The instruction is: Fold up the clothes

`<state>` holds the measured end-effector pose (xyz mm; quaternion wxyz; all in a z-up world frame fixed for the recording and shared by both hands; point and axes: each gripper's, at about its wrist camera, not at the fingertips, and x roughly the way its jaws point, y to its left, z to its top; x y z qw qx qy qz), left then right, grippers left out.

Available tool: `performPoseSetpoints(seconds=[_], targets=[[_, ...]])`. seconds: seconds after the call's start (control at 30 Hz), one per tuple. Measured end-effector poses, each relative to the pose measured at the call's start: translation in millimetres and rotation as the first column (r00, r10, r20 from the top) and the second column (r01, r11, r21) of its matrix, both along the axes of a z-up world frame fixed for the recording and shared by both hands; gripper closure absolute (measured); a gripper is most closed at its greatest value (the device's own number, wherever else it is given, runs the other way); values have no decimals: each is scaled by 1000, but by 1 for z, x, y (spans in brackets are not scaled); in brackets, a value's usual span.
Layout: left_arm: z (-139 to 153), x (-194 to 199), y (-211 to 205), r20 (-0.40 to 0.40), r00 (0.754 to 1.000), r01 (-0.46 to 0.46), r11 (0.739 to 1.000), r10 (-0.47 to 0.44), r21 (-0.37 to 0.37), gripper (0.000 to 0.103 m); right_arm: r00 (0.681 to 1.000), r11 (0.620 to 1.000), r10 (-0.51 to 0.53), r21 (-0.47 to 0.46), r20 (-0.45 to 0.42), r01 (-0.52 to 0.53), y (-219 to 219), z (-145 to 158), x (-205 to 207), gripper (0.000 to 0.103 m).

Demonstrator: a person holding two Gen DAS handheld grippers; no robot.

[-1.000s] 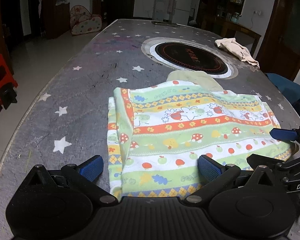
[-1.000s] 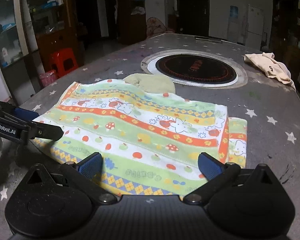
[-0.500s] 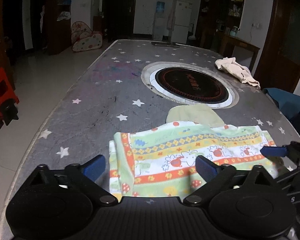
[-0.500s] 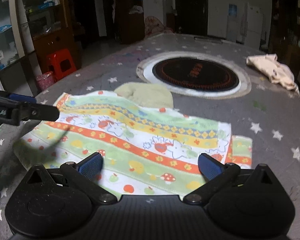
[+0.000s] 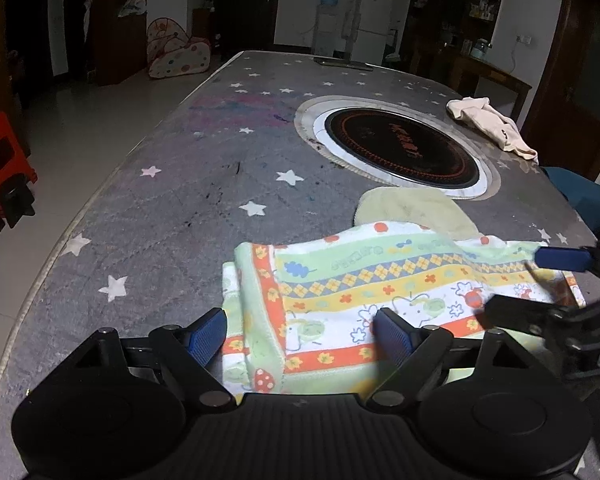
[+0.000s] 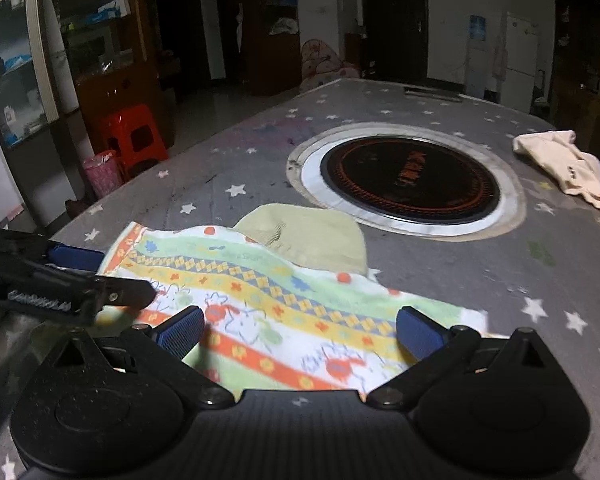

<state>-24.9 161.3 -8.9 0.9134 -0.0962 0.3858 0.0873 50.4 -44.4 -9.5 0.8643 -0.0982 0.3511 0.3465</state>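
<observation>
— Between the blue pads of the left gripper (image 5: 302,334), what is seen?

— A wide gap is kept between the fingers, and nothing is clamped. The striped, cartoon-printed garment (image 5: 380,296) is seen through that gap, spread on the table (image 5: 172,208). Its left border is doubled over along an orange band.

— And the right gripper (image 6: 300,332)?

— It is likewise spread apart and nothing is gripped. The same garment (image 6: 284,300) is framed between its pads, lying flat on the star-printed grey cover. Whether the cloth is touched by either pair of pads cannot be told.

— Are the two tools seen by each other?

— Yes. The right gripper is caught at the right edge of the left wrist view, over the garment's right end, and the left one is caught at the left edge of the right wrist view, over the garment's left corner.

— What is found farther out?

— A pale green piece of cloth (image 6: 312,236) is partly covered by the garment's far edge. Beyond it a round black cooktop (image 6: 410,178) is set into the table, and a cream garment (image 6: 564,164) is left crumpled near the far right side. A red stool (image 6: 134,134) is seen on the floor to the left.
</observation>
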Motion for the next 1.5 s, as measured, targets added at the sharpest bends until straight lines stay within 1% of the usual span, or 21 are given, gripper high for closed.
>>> performPoseSetpoints(seconds=[0.1,0.23,0.33,0.4,0.43,0.47,0.57,0.77,1.2,1.3,1.5], targets=[[0,-1,2,3,1000,0,1000,0,-7,19,999,1000,-1,4,-42,1,3,-11,9,0],[0,-2,2,7,1000,2,1000,-2,-7,19,998,1000,-2,13,-55,2,2,-5,9,2],[0,-5,2,5,1000,-2,1000,2,-12,19,999,1000,-3,26,-42,4,6,4,12,2],[0,-8,2,5,1000,1,1000,-1,-14,18,999,1000,-4,20,-34,5,14,6,17,5],[0,-9,2,5,1000,2,1000,-2,-10,18,999,1000,-6,11,-37,6,19,5,19,8],[0,-11,1,5,1000,2,1000,-1,-5,18,999,1000,-7,0,-44,7,24,2,22,9],[-1,-14,2,8,1000,3,1000,-3,-3,17,999,999,-19,-50,-41,17,34,-6,25,8],[-2,-14,-1,14,1000,11,1000,-11,0,13,1000,999,-22,-33,-7,21,41,10,27,10],[-1,-22,5,18,1000,16,1000,-16,-15,11,1000,999,-6,-50,-19,5,66,9,36,10],[-1,-25,6,22,1000,11,1000,-10,-16,11,1000,999,27,-42,-13,-27,55,15,21,10],[-1,-32,4,28,1000,2,1000,-2,-1,13,998,994,64,-86,5,-63,30,8,-22,10]])
